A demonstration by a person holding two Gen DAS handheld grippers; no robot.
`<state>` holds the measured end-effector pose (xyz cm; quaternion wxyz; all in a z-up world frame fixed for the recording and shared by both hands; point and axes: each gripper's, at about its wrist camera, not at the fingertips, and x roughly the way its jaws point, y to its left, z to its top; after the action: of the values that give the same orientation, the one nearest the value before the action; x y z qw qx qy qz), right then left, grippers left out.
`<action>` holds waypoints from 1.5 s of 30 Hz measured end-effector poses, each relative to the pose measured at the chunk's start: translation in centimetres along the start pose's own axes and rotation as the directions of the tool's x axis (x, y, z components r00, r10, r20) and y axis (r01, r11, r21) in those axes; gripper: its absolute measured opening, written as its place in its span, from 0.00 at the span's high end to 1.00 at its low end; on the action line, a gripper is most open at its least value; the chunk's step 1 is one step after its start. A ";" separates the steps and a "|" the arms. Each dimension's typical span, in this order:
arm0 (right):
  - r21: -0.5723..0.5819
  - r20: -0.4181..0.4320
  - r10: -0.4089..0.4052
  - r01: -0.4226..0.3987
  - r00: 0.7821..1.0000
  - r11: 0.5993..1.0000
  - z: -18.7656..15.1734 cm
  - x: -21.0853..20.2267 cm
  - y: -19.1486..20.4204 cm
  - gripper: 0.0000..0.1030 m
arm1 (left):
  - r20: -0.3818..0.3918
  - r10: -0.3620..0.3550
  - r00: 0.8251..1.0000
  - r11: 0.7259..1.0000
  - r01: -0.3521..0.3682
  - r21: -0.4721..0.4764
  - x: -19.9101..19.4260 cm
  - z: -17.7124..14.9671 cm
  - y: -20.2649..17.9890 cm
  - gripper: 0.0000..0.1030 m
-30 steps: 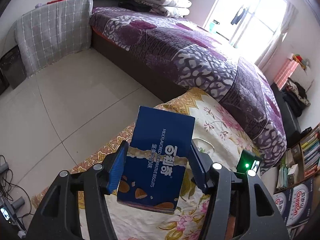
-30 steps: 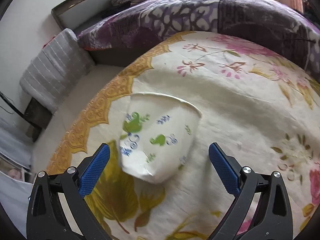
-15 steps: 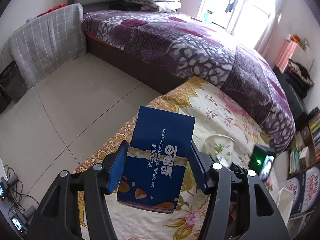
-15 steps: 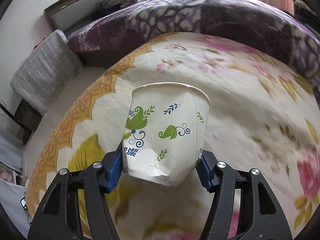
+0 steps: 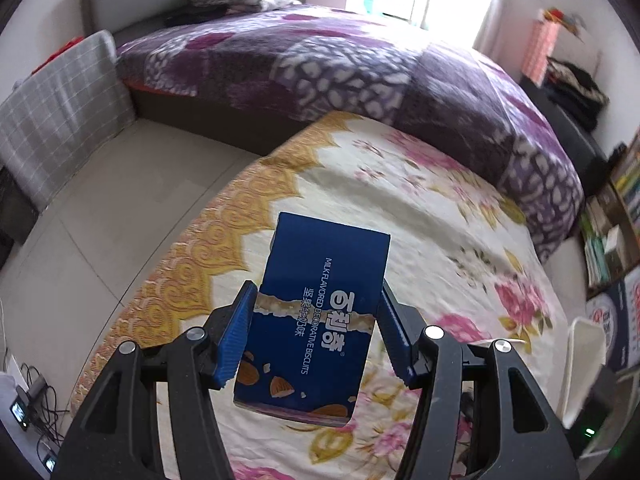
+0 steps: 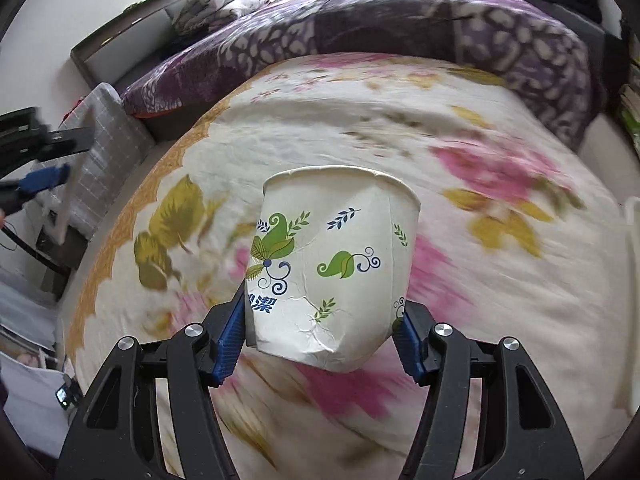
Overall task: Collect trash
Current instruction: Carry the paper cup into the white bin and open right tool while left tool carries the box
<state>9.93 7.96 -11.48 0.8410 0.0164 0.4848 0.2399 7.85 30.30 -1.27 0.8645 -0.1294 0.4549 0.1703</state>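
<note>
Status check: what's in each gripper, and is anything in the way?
Left gripper shut on blue biscuit box. Right gripper shut on crumpled paper cup. Both held above floral sheet; nothing in the way.

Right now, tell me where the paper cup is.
In the right wrist view the paper cup sits center frame, clamped between the right tongs, above the floral cloth.
</note>
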 end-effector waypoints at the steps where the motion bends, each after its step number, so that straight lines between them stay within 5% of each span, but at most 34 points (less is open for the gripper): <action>1: 0.001 0.001 -0.005 0.005 1.000 1.000 -0.2 -0.5 -0.4 0.41 | -0.002 -0.002 1.000 1.000 0.002 0.011 0.1 -0.2 -0.7 0.44; 10: 0.109 0.028 -0.049 0.046 0.998 0.993 -1.6 -8.7 -9.6 0.41 | 0.005 -0.028 1.000 0.993 0.027 0.113 -0.4 -2.9 -8.0 0.43; 23: 0.183 0.157 -0.098 0.069 0.983 0.981 -2.2 -17.3 -16.6 0.41 | 0.042 -0.085 0.995 0.970 0.073 0.230 -3.1 -6.9 -16.0 0.43; 37: 0.240 0.270 -0.211 0.146 0.939 0.960 -3.3 -21.2 -21.1 0.41 | 0.091 -0.204 0.975 0.960 0.181 0.214 -4.9 -11.0 -23.1 0.43; 45: 0.276 0.279 -0.263 0.186 0.924 0.943 -3.8 -21.9 -23.0 0.41 | 0.103 -0.240 0.965 0.938 0.204 0.279 -4.9 -12.4 -27.1 0.43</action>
<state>6.61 -22.30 -1.78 0.9204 0.1012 0.3703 0.0742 7.20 0.11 -2.14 0.9165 -0.0509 0.3965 0.0174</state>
